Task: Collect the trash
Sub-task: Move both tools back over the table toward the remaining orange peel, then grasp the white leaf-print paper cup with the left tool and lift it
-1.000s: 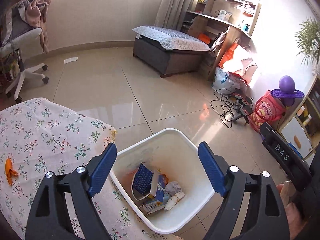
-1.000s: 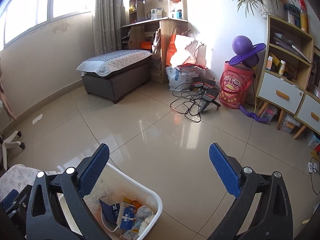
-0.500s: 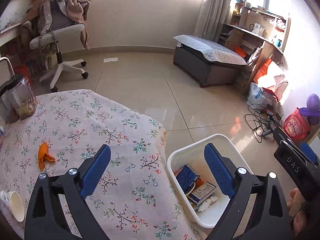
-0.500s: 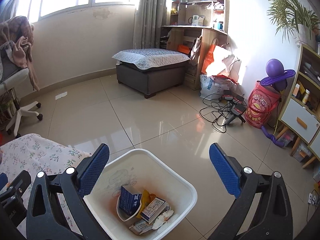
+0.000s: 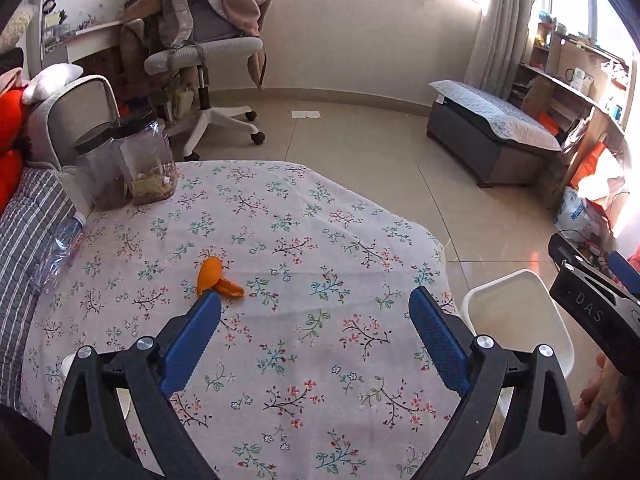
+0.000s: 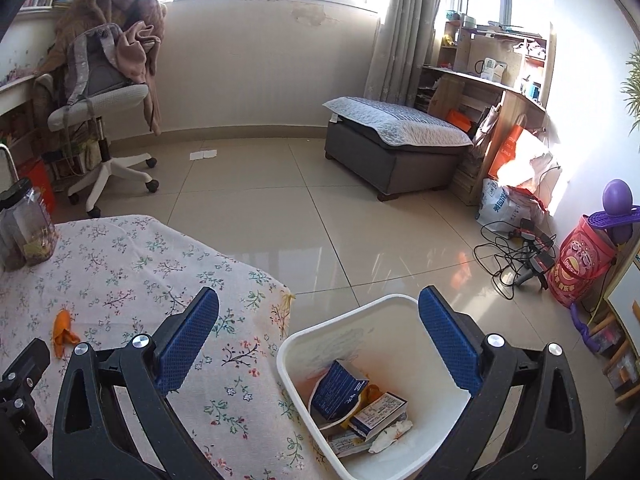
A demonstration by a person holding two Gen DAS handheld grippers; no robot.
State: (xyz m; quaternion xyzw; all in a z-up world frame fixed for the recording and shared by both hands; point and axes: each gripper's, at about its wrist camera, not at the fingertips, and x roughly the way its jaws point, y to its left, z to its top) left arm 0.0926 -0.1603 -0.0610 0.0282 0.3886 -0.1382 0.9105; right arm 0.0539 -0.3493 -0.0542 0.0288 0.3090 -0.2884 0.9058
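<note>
Left gripper (image 5: 314,308): jaws spread wide apart, nothing between the blue pads; held above the floral tablecloth, pointing across the table toward the far wall.
Right gripper (image 6: 318,308): jaws spread wide apart, empty; held over the gap between the table edge and the white bin.
Orange peel (image 5: 216,278): lying flat on the tablecloth, just beyond the tip of the left gripper's left finger (image 5: 192,338); not touched by either pad. In the right wrist view it sits near the lower left (image 6: 64,330).
White bin (image 6: 404,320): on the tiled floor, right beside the table's corner; open top.
Bin contents: a dark blue carton (image 6: 338,390) standing tilted, a smaller printed box (image 6: 378,408) beside it, crumpled white paper (image 6: 390,434) toward the near wall.
Tablecloth (image 5: 320,240): white with small flower sprigs, covers the whole table top and hangs over the edge.
Clear jars (image 5: 146,160): two, dark lids, standing together at the far left corner of the table.
Paper cup (image 5: 70,364): white, at the near left of the table, mostly hidden behind the left gripper's frame.
Office chair (image 6: 100,104): on the floor beyond the table, draped with clothing.
</note>
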